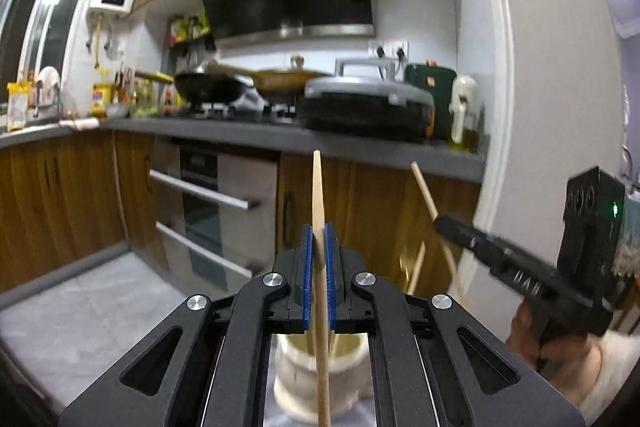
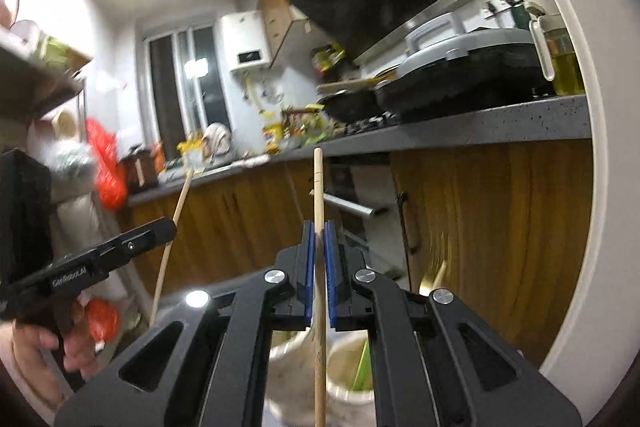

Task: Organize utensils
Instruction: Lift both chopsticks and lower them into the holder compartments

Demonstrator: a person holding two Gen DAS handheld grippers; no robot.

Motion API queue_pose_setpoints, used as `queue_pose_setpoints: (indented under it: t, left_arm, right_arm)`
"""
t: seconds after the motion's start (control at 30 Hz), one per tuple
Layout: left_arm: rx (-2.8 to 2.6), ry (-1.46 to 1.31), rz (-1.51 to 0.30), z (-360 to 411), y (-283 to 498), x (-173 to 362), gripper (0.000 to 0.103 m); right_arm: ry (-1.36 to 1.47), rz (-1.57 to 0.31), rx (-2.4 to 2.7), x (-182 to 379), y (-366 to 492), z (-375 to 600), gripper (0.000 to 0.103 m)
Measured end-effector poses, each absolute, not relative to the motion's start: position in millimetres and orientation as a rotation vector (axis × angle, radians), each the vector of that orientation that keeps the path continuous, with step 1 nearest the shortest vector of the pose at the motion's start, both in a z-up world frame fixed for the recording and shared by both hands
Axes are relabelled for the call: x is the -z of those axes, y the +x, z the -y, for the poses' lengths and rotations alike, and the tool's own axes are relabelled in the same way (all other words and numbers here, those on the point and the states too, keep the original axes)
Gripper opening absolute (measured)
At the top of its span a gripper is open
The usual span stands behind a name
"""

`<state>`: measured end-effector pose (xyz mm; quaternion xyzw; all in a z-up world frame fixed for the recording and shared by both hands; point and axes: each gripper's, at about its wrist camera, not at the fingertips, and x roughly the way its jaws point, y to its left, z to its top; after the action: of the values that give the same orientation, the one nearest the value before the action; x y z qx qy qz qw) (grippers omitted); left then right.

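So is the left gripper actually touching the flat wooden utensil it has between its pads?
Touching. In the left wrist view the left gripper has both blue pads pressed against the flat wooden utensil, with no gap on either side.

Open air ahead to counter edge; other hand-held gripper crowds right side

In the left wrist view, the left tool sits low in the middle with a wooden stick between its pads. The holder pot is below it. The right tool is at the right. The bench runs across behind.
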<state>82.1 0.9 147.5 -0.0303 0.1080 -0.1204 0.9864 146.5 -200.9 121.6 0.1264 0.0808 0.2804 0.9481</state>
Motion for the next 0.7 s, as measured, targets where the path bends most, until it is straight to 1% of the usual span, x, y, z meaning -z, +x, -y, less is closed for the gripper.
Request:
queue_pose_setpoints:
  t: [0.13,0.2,0.37,0.57,0.7]
  left_arm:
    - [0.219,-0.109,-0.177,8,116,-153,0.006]
    - [0.2,-0.124,-0.153,11,127,-152,0.006]
    - [0.154,-0.136,-0.134,14,147,-135,0.006]
    - [0.149,-0.105,-0.149,12,148,-114,0.006]
    - [0.177,-0.095,-0.186,8,142,-102,0.006]
  right_arm:
    - [0.308,-0.148,-0.499,-119,167,206,0.005]
    - [0.29,-0.122,-0.441,-117,175,200,0.005]
    - [0.236,-0.072,-0.348,-100,187,184,0.005]
    - [0.199,-0.102,-0.395,-76,182,180,0.005]
    - [0.237,-0.173,-0.437,-65,179,192,0.005]
